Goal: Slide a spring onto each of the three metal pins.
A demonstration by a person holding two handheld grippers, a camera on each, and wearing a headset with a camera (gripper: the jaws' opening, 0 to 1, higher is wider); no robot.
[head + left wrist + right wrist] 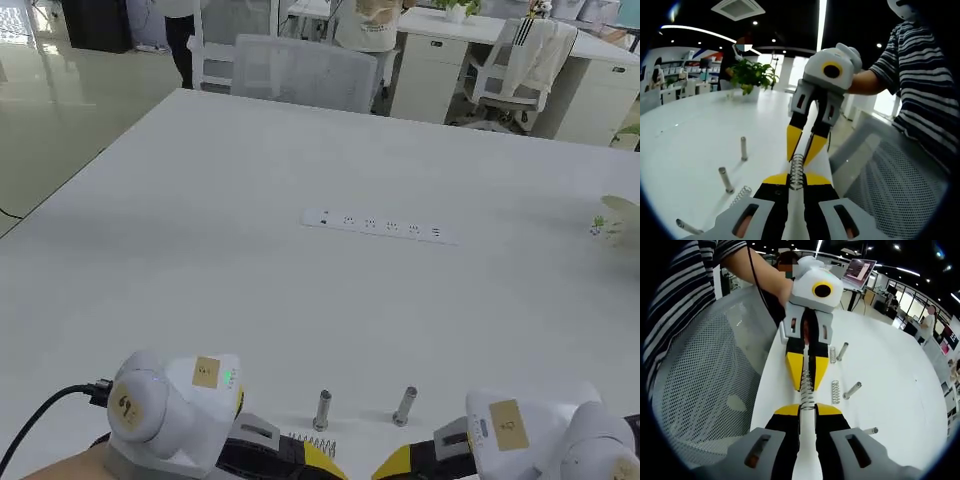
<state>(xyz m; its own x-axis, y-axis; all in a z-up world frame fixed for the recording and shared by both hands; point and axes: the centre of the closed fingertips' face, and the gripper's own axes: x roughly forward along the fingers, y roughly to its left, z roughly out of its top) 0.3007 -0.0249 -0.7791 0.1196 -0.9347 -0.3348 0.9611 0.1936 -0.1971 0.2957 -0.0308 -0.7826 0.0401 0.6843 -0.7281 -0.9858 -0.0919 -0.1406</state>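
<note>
Left gripper view has the left gripper (795, 178) clenched on the near end of a spring (797, 169), its yellow-tipped fingers (774, 180) pressed close on either side of the coil. Straight ahead of those fingers the right gripper (803, 152) faces it and pinches the far end of the same spring, so the coil bridges the two just above the white table (685, 145). Off to the left of the fingers in this view stand a far pin (744, 148) and a near pin (726, 180), with a loose spring (740, 195) lying just beside the near pin's foot; a third pin (687, 227) sits lower, and I cannot tell whether it lies flat. In the right gripper view a second loose spring (832, 354) rests next to a pin, to the right of the fingers. From the head view the two upright pins are just beyond the meeting fingertips, and a power strip (380, 225) lies well past them. Each gripper body carries a tan sticker (205, 372) with dark marks too small to read; a black cable (50, 405) trails from the left one.
</note>
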